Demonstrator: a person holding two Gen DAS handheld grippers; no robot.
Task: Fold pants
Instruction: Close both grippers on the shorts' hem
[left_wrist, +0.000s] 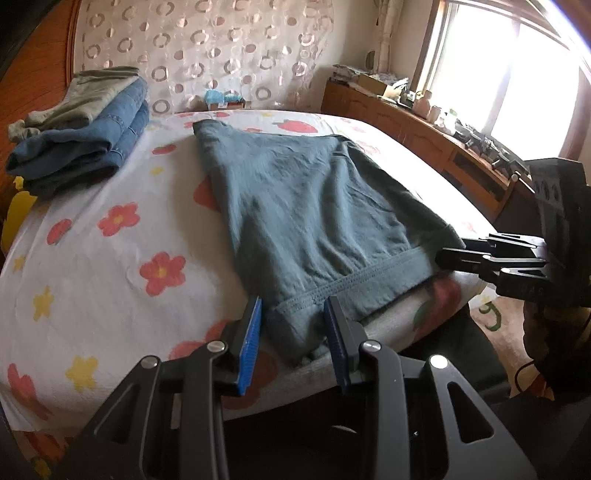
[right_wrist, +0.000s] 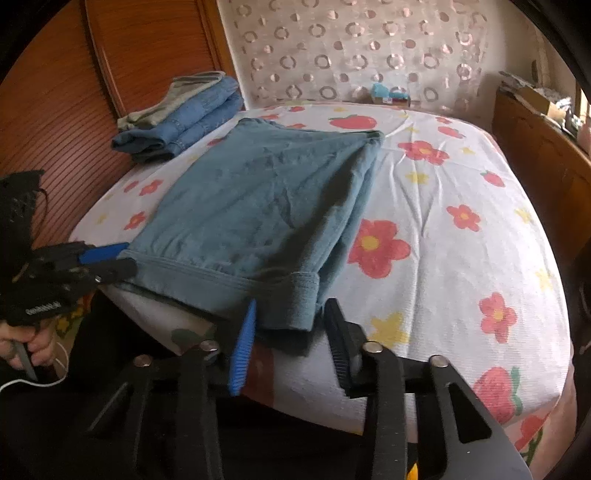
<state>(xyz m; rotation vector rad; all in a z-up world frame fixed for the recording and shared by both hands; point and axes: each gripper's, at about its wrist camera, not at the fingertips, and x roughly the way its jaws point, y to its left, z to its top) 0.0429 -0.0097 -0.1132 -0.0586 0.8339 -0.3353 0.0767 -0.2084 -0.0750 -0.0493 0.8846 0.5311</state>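
Observation:
Grey-blue pants (left_wrist: 306, 206) lie flat on the flowered bed, folded lengthwise, hem band toward me; they also show in the right wrist view (right_wrist: 255, 206). My left gripper (left_wrist: 293, 332) is open, its blue pads on either side of the near left hem corner, cloth between them. My right gripper (right_wrist: 290, 332) is open around the near right hem corner. The right gripper shows from the side in the left wrist view (left_wrist: 448, 256); the left gripper shows at the left in the right wrist view (right_wrist: 118, 258).
A stack of folded jeans and olive pants (left_wrist: 85, 136) sits at the bed's far left, also in the right wrist view (right_wrist: 184, 114). The flowered sheet (right_wrist: 443, 221) is bare to the right. A wooden cabinet (left_wrist: 424, 136) with clutter stands under the window. A patterned headboard (left_wrist: 207, 48) stands behind.

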